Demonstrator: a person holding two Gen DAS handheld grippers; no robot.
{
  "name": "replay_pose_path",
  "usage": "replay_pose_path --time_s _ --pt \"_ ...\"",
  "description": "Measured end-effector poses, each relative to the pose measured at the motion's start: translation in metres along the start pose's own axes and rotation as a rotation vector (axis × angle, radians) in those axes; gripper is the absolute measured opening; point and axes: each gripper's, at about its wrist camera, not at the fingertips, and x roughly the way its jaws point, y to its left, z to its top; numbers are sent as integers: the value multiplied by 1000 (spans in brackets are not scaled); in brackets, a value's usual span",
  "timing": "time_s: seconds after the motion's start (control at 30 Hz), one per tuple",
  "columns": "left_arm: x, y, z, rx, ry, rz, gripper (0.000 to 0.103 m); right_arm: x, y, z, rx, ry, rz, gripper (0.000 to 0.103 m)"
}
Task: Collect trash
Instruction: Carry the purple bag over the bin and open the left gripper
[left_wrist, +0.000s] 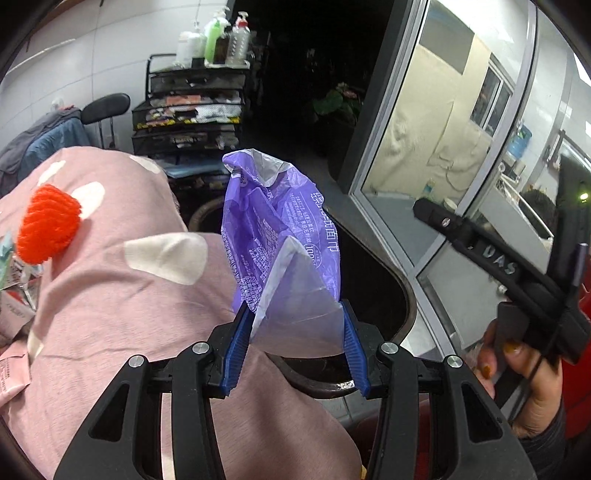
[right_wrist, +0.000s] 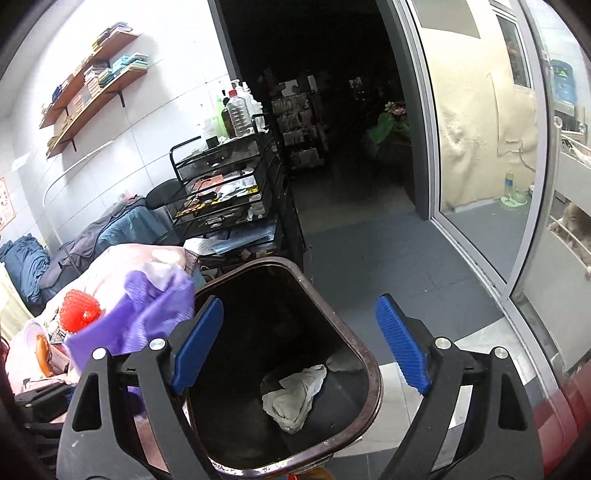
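Purple wrapper (left_wrist: 280, 236) stands at centre frame, pinched between the left gripper (left_wrist: 295, 350)'s blue pads above the dark bin (right_wrist: 280, 369). Right gripper (right_wrist: 301, 347) hovers wide open and empty over the bin, crumpled tissue (right_wrist: 295, 398) inside at lower centre.

glossy crinkled purple plastic wrapper (left_wrist: 275, 236), matt dark plastic bin (right_wrist: 364, 354), ribbed blue pads (left_wrist: 236, 345)

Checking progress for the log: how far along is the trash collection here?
Done: a crumpled white tissue already lies at the bottom of the dark bin. In hand: the left claw grips a purple plastic wrapper, near the bin's rim but not yet dropped. The right claw hangs open and empty over the bin. Left: release the wrapper, then the packets at the edge of the pink blanket.
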Motion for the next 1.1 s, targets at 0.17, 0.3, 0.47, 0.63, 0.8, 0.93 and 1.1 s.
replay_pose_path --time_s 0.17,0.3,0.47,0.63,0.8,0.93,1.1 --pt "17 0 0 8 63 0 47 1 -5 3 5 1 -13 85" --pt "23 1 -2 1 97 8 52 2 -8 3 11 6 -19 85" --pt "22 1 -4 5 102 16 85 4 -8 2 7 13 -21 88" --pt "13 -3 -4 51 59 51 93 5 -11 3 10 14 -32 91" --pt "-3 -5 -3 53 2 36 97 5 -12 3 16 14 -25 93" --pt "-20 -5 -4 61 -56 43 97 5 -4 0 -3 17 8 94" --pt "-43 -3 -14 95 -121 101 98 4 12 -5 -32 21 53 94"
